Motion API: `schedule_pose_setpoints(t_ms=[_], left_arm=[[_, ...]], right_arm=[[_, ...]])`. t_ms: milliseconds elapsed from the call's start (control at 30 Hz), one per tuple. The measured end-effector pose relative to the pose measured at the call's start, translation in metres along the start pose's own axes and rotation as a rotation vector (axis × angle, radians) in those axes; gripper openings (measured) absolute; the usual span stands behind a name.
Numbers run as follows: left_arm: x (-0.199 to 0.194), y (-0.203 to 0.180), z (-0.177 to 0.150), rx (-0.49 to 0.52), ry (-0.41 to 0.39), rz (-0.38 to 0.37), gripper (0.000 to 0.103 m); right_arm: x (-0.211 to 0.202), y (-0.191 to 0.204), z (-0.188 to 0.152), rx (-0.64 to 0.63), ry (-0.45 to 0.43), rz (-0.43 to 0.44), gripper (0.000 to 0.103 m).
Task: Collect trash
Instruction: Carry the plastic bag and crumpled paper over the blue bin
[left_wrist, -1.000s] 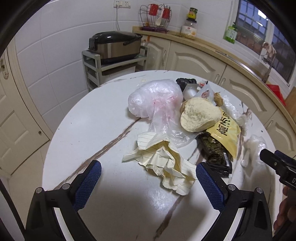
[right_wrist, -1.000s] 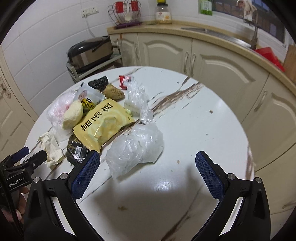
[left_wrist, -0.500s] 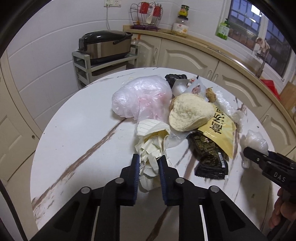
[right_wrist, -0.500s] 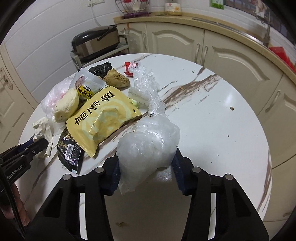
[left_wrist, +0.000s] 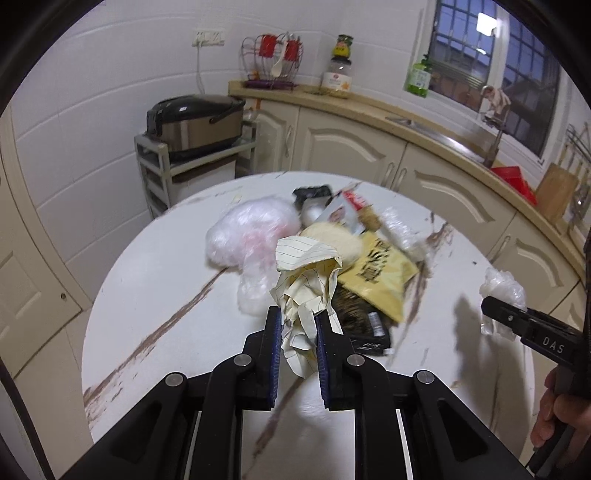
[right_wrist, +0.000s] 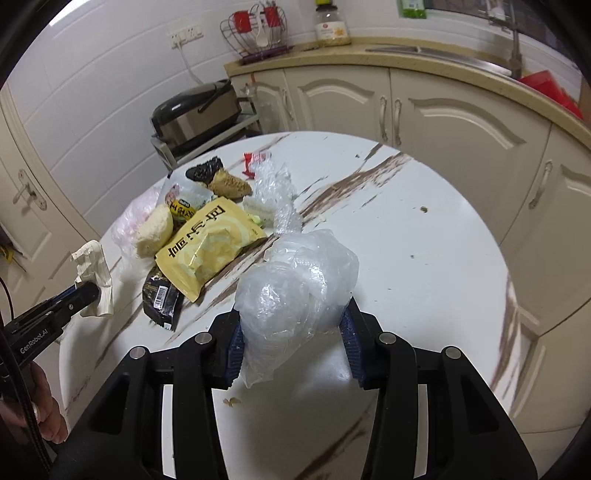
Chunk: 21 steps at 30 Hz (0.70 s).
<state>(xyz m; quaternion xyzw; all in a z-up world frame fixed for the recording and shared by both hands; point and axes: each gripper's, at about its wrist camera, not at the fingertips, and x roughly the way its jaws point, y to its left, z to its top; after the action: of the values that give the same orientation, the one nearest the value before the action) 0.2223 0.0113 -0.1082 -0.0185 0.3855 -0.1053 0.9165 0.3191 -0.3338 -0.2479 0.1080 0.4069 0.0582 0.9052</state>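
Both hands are at the pick-up step of clearing the trash, each with one piece already gripped. The left tool (left_wrist: 298, 341) has its blue pads closed almost together on the crumpled lined paper (left_wrist: 308, 280), which stands up out of the jaws in creased cream folds, one loose strip hanging below them. The right tool (right_wrist: 293, 345) is clamped at a moderate width on the clear plastic bag (right_wrist: 295, 284), a puffy, wrinkled wad that bulges above and sags below the pads.

Taking the yellow snack packet (right_wrist: 208, 249) as the landmark, the paper is held off the tabletop (right_wrist: 424, 236) on the packet's door side, and the plastic bag is held just on its cabinet side. The rest of the pile remains around the packet: a pale bread bun (right_wrist: 155, 230) touching it on the door side, a pink-tinted plastic bag (left_wrist: 247, 236) beyond the bun, a dark barcoded wrapper (right_wrist: 162, 299) partly tucked under its near corner, a brown pastry (right_wrist: 231, 184) and a crinkled clear film (right_wrist: 275, 188) behind it.

The next move, I judge, calls for carrying both pieces to a bin, which no view shows, without loosening either grip; the paper's loose strip and the slippery bag could slide out if the hands swing fast. Several items remain, so the task looks early.
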Motion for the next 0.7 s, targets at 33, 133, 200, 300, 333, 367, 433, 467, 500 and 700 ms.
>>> schedule_pose_setpoints(t_ms=[33, 133, 200, 300, 333, 367, 433, 467, 500, 700], left_arm=[[-0.005, -0.007, 0.002, 0.012, -0.012, -0.004, 0.013], [-0.017, -0.034, 0.012, 0.055, -0.050, -0.023, 0.013], [-0.022, -0.057, 0.018, 0.089, -0.072, -0.051, 0.013], [-0.022, -0.098, 0.027, 0.143, -0.100, -0.101, 0.014], [-0.021, -0.112, 0.030, 0.161, -0.106, -0.120, 0.014], [-0.019, -0.128, 0.032, 0.182, -0.112, -0.142, 0.014], [-0.013, -0.161, 0.036, 0.223, -0.119, -0.190, 0.014], [-0.010, -0.177, 0.037, 0.241, -0.119, -0.213, 0.014], [-0.006, -0.196, 0.038, 0.262, -0.119, -0.241, 0.014], [0.022, -0.287, 0.040, 0.341, -0.087, -0.377, 0.014]], right_arm=[[-0.005, -0.003, 0.000, 0.005, -0.009, 0.003, 0.043], [-0.025, -0.015, 0.001, 0.027, -0.051, 0.010, 0.043], [-0.041, -0.028, 0.002, 0.047, -0.087, 0.009, 0.043], [-0.064, -0.048, 0.003, 0.073, -0.133, 0.003, 0.043], [-0.074, -0.057, 0.003, 0.083, -0.152, -0.008, 0.043], [-0.083, -0.065, 0.003, 0.091, -0.168, -0.018, 0.043], [-0.104, -0.086, 0.002, 0.115, -0.204, -0.044, 0.043], [-0.112, -0.096, 0.001, 0.126, -0.218, -0.060, 0.043], [-0.118, -0.105, 0.001, 0.136, -0.228, -0.071, 0.043], [-0.162, -0.179, -0.009, 0.241, -0.288, -0.170, 0.043]])
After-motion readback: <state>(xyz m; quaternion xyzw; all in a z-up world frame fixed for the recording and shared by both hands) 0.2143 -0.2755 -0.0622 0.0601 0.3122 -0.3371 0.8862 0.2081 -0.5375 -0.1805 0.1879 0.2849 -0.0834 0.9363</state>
